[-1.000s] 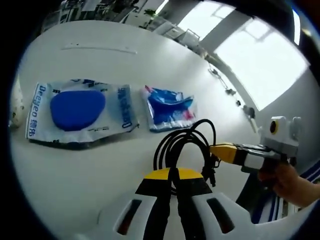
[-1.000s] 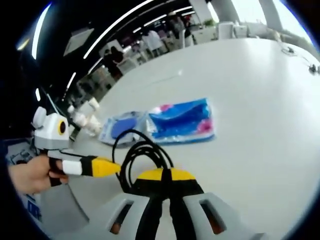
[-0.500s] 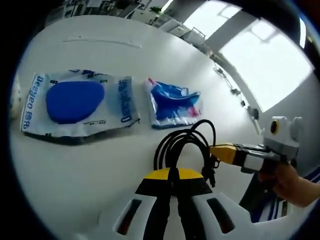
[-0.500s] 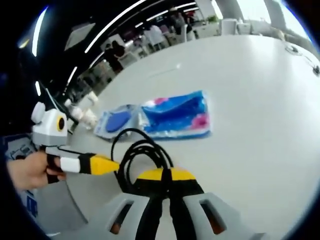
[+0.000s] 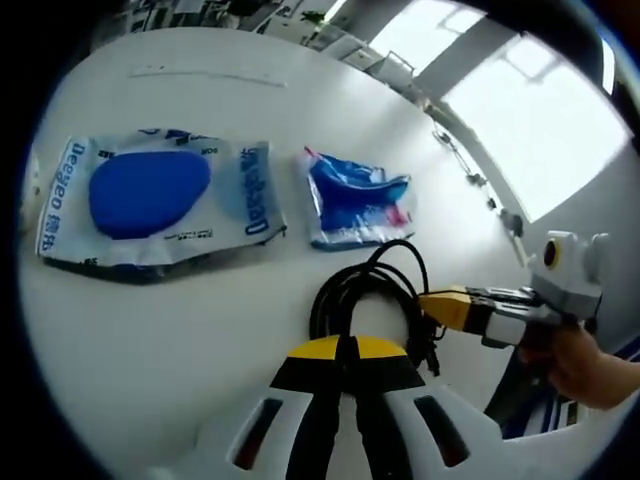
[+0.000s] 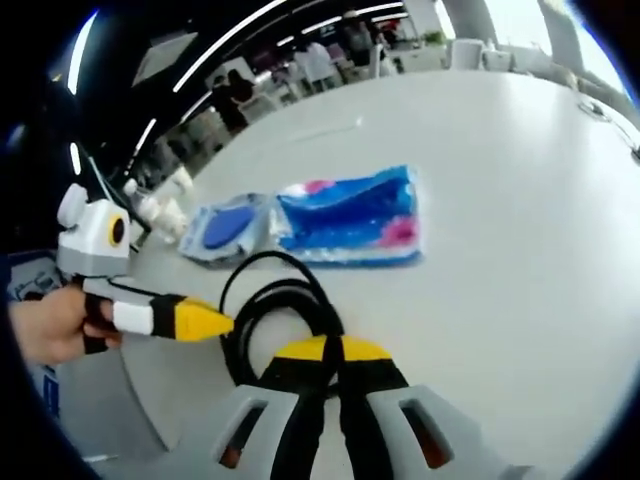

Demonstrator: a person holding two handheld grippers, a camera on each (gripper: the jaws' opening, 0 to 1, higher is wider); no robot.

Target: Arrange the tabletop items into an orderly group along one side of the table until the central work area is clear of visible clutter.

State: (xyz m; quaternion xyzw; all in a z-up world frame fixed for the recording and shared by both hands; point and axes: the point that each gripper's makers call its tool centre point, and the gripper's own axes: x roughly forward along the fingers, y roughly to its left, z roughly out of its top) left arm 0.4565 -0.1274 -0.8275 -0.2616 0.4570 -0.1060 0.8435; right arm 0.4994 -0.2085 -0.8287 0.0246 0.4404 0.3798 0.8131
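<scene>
Gripping black cable coil (image 5: 365,290) — both jaws still shut | packets shifted slightly

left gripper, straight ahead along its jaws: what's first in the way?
The coiled black cable: the left gripper is shut on it already. Past the coil, the small blue-and-pink packet lies next in line on the white table, though depth is hard to judge through the fisheye.

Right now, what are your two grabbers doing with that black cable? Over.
Left gripper and right gripper both shut on black cable coil. Coil near table edge. Two blue packets lie beyond, clear of it.
</scene>
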